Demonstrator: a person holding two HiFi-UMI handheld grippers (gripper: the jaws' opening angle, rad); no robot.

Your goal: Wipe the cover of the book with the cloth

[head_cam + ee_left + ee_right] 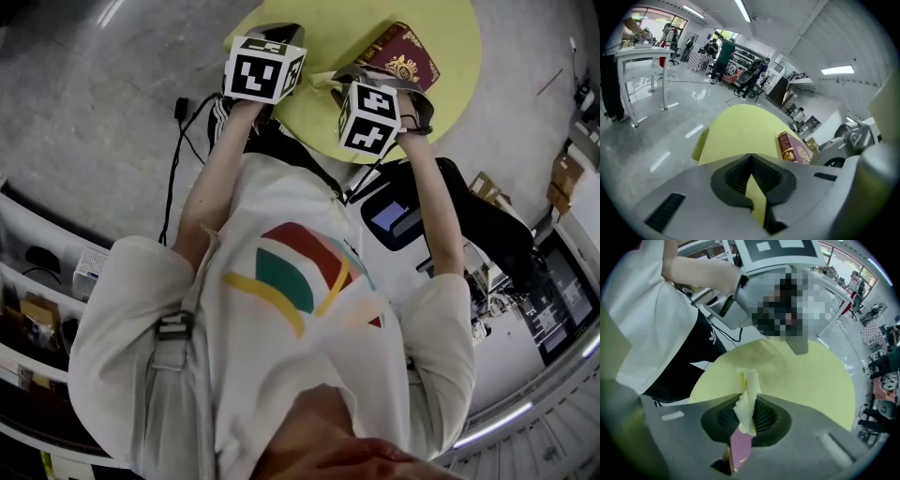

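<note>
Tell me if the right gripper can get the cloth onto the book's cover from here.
Probably yes. The right gripper, jaws shut on the cloth, hangs right over the maroon book on the yellow table, with nothing between them; the left gripper is off to the side.

We locate book [405,58] on table [455,42], R side. L gripper [274,36] sits left of it; R gripper [746,418] w/ cloth [747,390] sits at its near edge.

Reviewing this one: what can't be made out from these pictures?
- Book cover print: too small in the left gripper view and head view.
- Whether the cloth touches the book: in the right gripper view the right gripper and cloth hide all but a strip.
- Jaws in the head view: hidden under the marker cubes.
</note>
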